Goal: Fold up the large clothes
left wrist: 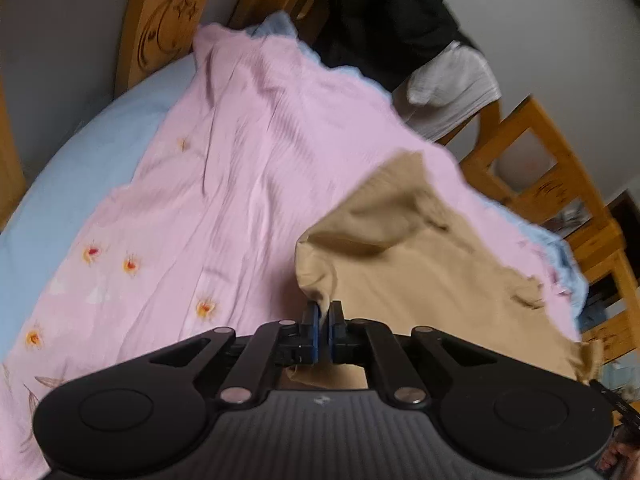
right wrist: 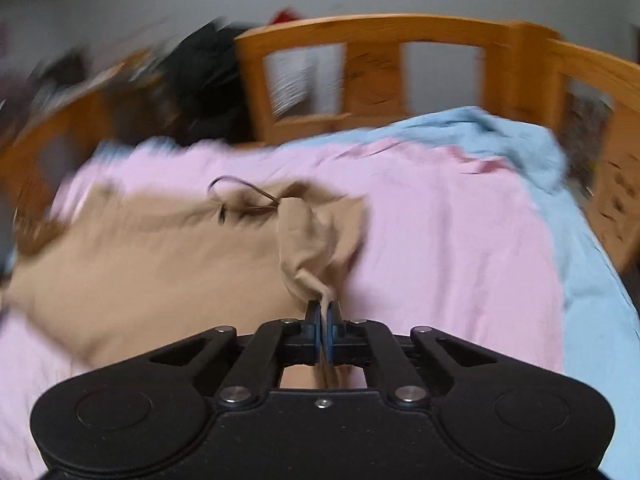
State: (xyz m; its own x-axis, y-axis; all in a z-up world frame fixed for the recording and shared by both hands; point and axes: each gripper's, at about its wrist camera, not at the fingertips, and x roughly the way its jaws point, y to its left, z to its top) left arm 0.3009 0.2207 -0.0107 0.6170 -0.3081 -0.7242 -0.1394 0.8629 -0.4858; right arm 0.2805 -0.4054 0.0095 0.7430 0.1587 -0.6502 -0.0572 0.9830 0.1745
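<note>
Lying on the bed: one tan garment (left wrist: pixel 420 264), spread over one pink sheet (left wrist: pixel 224 168), with one pale blue sheet (left wrist: pixel 80 160) showing underneath along the edges. Holding it: two claws, each clamped tight on a bunched bit of the tan cloth — left claw (left wrist: pixel 324 316) pinching a gathered edge between its blue pads, right claw (right wrist: pixel 324 320) gripping a twisted tail of fabric the same way. Trailing across the garment's upper part in the right view: one thin dark cord (right wrist: pixel 240 192). Standing around the bed: a wooden frame (right wrist: pixel 360 68), with one dark garment (left wrist: pixel 384 20) and one white cloth (left wrist: pixel 452 80) hanging over it.

Blurring heavily in both views, so making the garment's type and outline hard to tell; near edge hiding under the claws, far corner cut off at the right in the left view. Stretching crosswise in front of the two claws, long axis running side to side in the right view.
</note>
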